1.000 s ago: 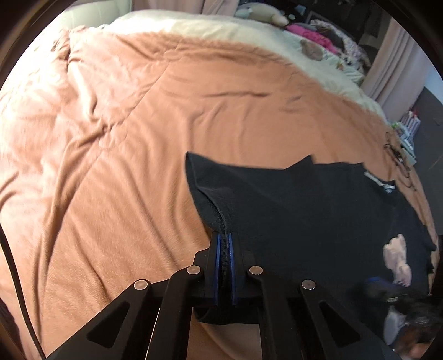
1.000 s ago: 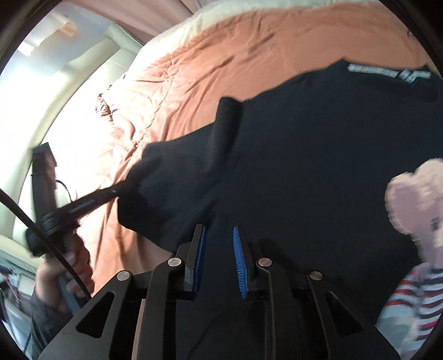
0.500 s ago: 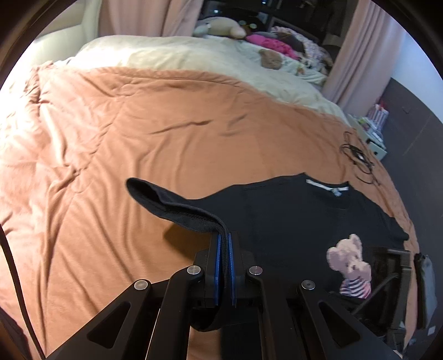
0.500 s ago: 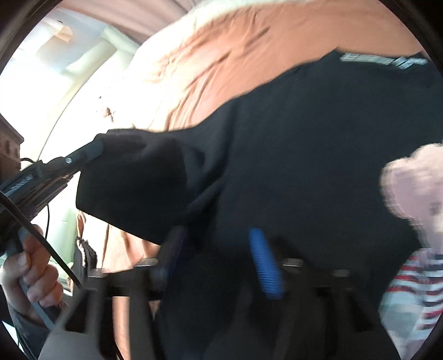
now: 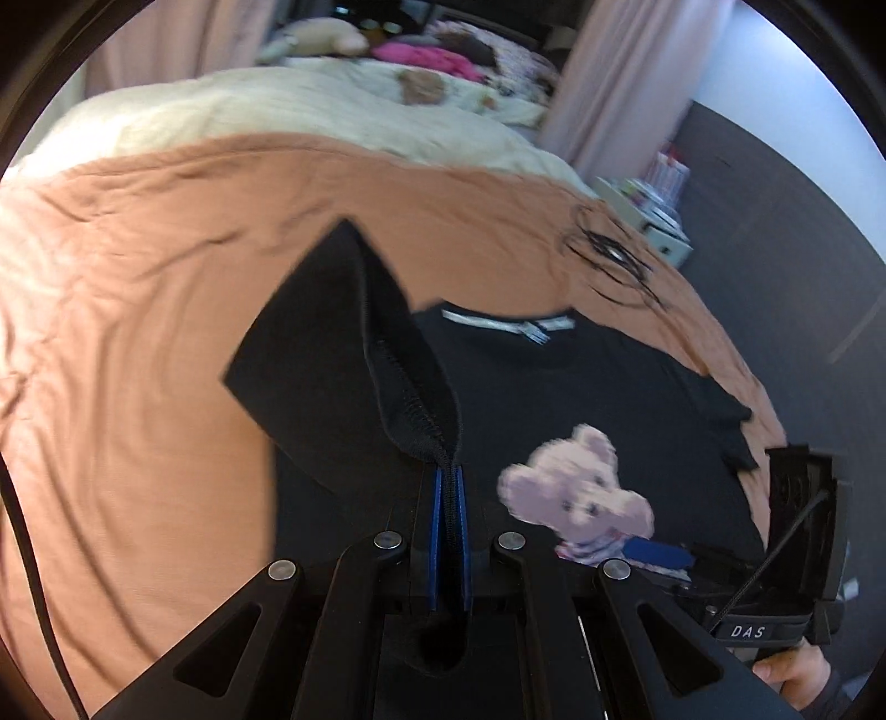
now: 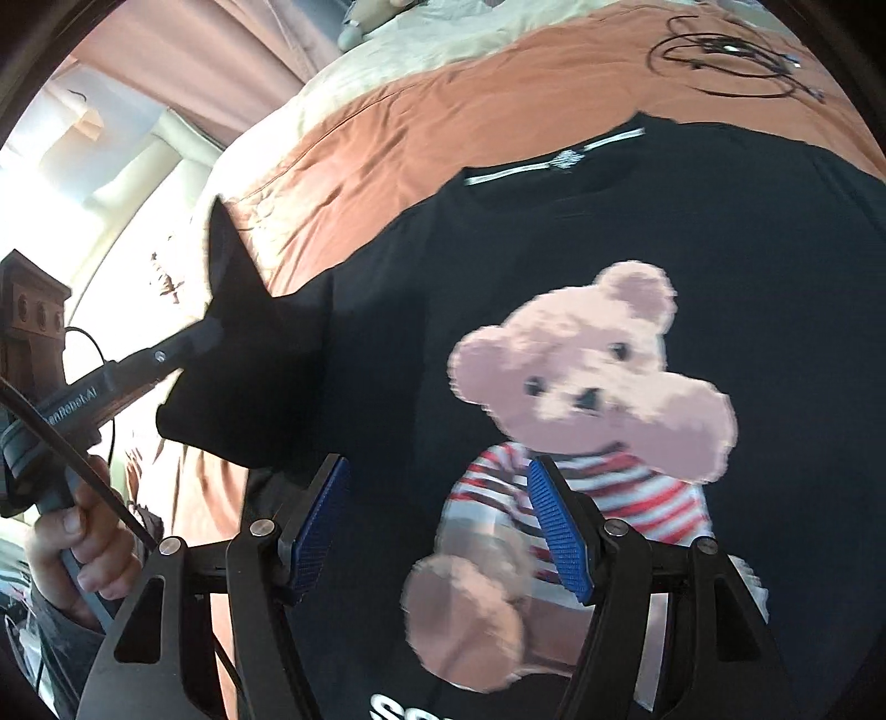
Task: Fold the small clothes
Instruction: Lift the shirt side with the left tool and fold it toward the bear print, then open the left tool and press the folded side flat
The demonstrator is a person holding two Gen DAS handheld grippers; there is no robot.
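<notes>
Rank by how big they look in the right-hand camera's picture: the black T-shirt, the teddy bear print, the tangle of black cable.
1. Black T-shirt, fills most of the picture.
2. Teddy bear print, covers a good part of the shirt.
3. Tangle of black cable, smallest; it lies farther off on the orange blanket, so it may really be bigger than it looks.

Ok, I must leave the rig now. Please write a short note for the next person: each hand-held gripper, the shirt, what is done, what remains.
Left hand-held gripper: shut on the sleeve of the black teddy-bear T-shirt, sleeve lifted off the bed.
Right hand-held gripper: open, holds nothing, above the bear print.
The shirt lies print up on the orange blanket, collar at the far side; a tangled black cable lies beyond it.
Done: sleeve picked up.
Left: lay this sleeve inward, fold the other sleeve, fold the body.
</notes>
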